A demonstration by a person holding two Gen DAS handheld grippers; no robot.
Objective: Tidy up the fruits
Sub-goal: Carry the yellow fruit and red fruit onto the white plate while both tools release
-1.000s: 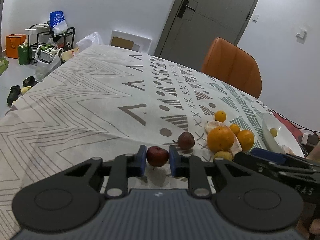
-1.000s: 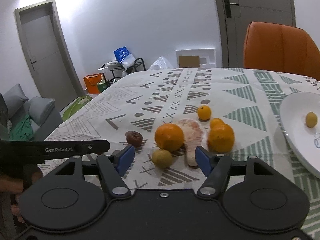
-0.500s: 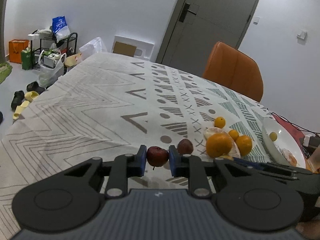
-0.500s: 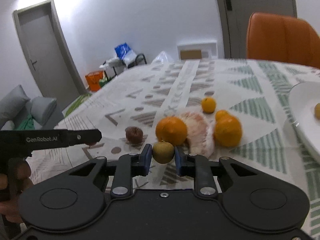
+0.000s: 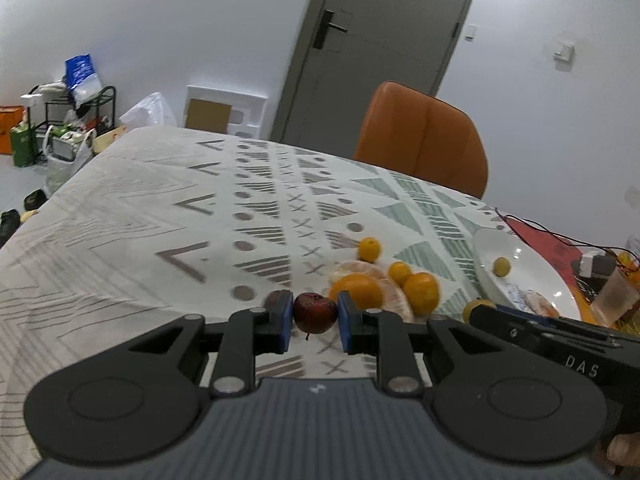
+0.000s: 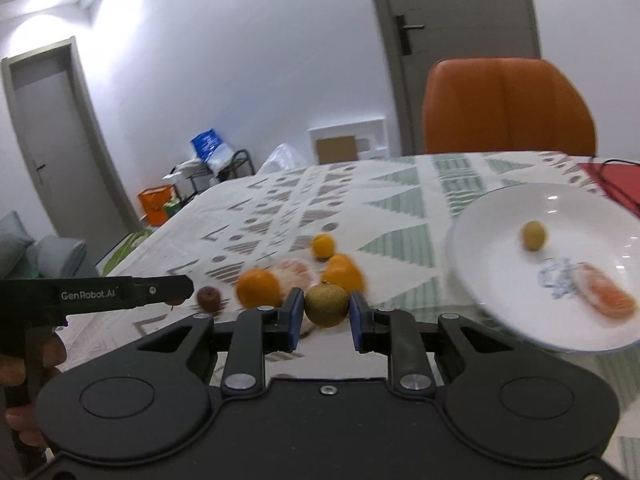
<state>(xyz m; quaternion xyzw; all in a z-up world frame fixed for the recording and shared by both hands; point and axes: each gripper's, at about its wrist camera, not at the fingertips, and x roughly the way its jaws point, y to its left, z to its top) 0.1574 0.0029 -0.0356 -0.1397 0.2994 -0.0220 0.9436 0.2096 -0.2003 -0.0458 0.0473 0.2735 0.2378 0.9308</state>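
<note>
While we scanned the left wrist view from its left edge, we first met bare patterned tablecloth point(image 5: 120, 220), then, low in the centre of the frame, our left gripper point(image 5: 314, 315) with its blue pads pressed against both sides of a dark red fruit point(image 5: 315, 312). Just right of it lay a cluster of oranges point(image 5: 356, 290) around a peeled citrus point(image 5: 394, 308), and further right a white plate point(image 5: 532, 276) carrying a small yellow-green fruit point(image 5: 501, 267). At the lower right edge we saw the black body of the other tool.

Across the right wrist view, the left tool's arm reached in from the left edge, and a brown wrinkled fruit point(image 6: 209, 298) sat on the cloth just beyond its tip. Right of that we saw the oranges point(image 6: 258, 288), blurred. Low in the centre, our right gripper point(image 6: 326, 309) was closed narrowly on a greenish-yellow round fruit point(image 6: 326, 305). On the right, the plate point(image 6: 492, 272) held the small yellow-green fruit point(image 6: 533, 235) and an orange-and-white piece point(image 6: 604, 296), too blurred for us to identify.
</note>
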